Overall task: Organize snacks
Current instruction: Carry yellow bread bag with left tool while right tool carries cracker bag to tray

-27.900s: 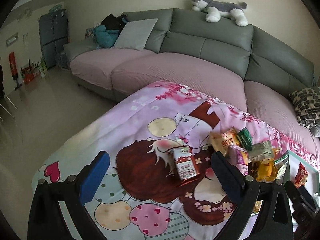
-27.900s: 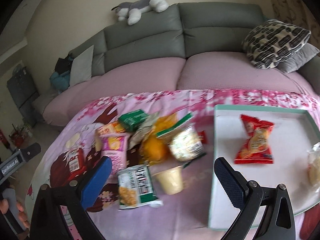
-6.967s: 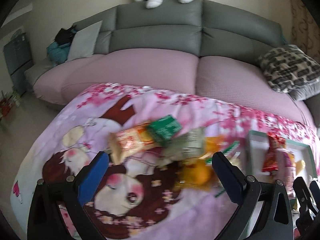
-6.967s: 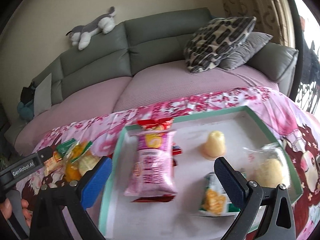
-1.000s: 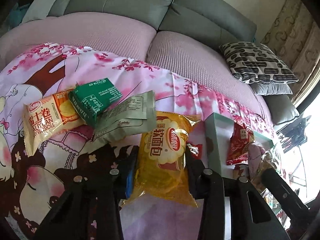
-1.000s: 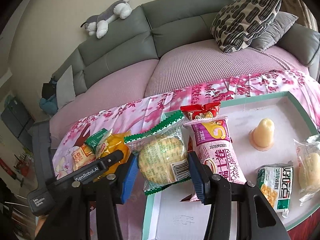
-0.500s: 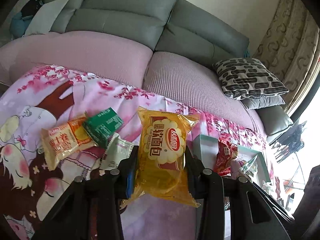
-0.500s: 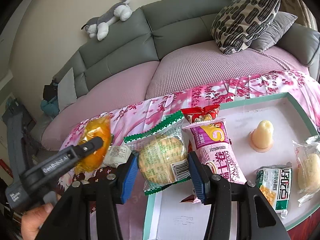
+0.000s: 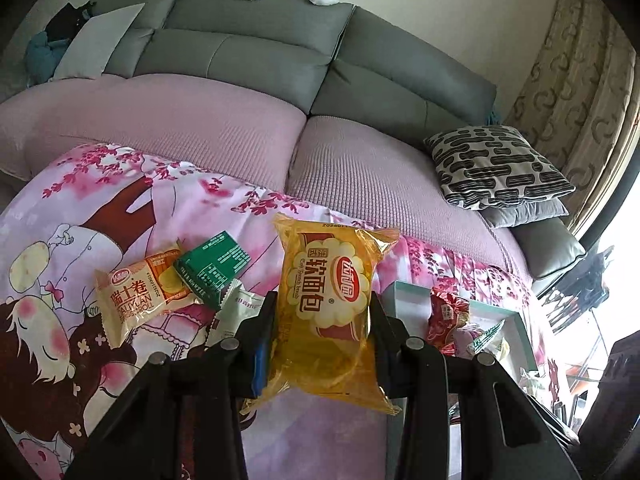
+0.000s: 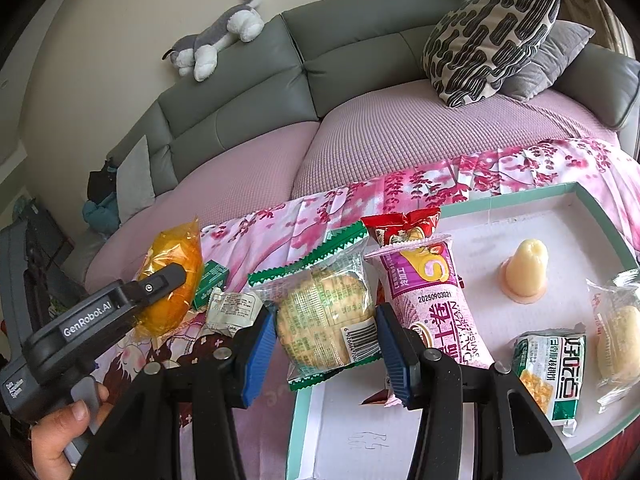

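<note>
My left gripper (image 9: 322,334) is shut on a yellow soft-bread packet (image 9: 330,300) and holds it above the pink tablecloth; it also shows in the right wrist view (image 10: 170,280). My right gripper (image 10: 326,344) is shut on a clear green-edged cookie packet (image 10: 322,312), held over the left edge of the white tray (image 10: 592,206). In the tray lie a pink Swiss-roll packet (image 10: 434,300), a red packet (image 10: 402,226), a jelly cup (image 10: 524,274), a green corn-snack packet (image 10: 550,372) and a clear bun packet (image 10: 618,338).
On the cloth to the left lie an orange Swiss-roll packet (image 9: 138,294), a green box (image 9: 214,266) and a pale sachet (image 9: 236,306). A sofa (image 9: 248,60) with a patterned cushion (image 9: 496,168) runs behind the table. The tray's left rim (image 9: 400,292) is just right of the yellow packet.
My left gripper has lifted the yellow packet higher off the cloth and away from the snack pile. My right gripper has held the cookie packet almost still over the tray's edge.
</note>
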Demonstrator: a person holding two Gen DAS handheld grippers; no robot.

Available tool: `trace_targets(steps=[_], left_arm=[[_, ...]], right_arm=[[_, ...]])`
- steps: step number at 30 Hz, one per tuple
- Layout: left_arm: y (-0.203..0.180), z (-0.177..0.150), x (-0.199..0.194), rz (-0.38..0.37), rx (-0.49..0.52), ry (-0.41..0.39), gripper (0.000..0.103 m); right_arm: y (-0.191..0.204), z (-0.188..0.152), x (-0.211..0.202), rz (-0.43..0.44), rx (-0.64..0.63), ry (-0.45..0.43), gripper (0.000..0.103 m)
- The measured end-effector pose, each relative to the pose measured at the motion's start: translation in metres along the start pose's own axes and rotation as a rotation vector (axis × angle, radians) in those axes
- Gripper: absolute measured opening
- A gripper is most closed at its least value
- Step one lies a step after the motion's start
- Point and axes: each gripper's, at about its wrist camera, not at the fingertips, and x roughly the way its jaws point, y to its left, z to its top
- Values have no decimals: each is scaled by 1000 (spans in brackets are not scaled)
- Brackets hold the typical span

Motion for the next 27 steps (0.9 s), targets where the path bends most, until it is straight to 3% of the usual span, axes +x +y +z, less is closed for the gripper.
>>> trace_targets(steps=[5, 11, 27], left_arm=[[-18, 1, -9, -23, 28, -24, 42], [-52, -4, -10, -77, 86, -24, 42], [-155, -41, 19, -196, 264, 82, 42]], right_arm=[[-8, 6, -19, -14, 13, -57, 53], [-36, 10, -37, -110, 52, -97, 53], [-126, 12, -83, -233, 223, -172, 53]])
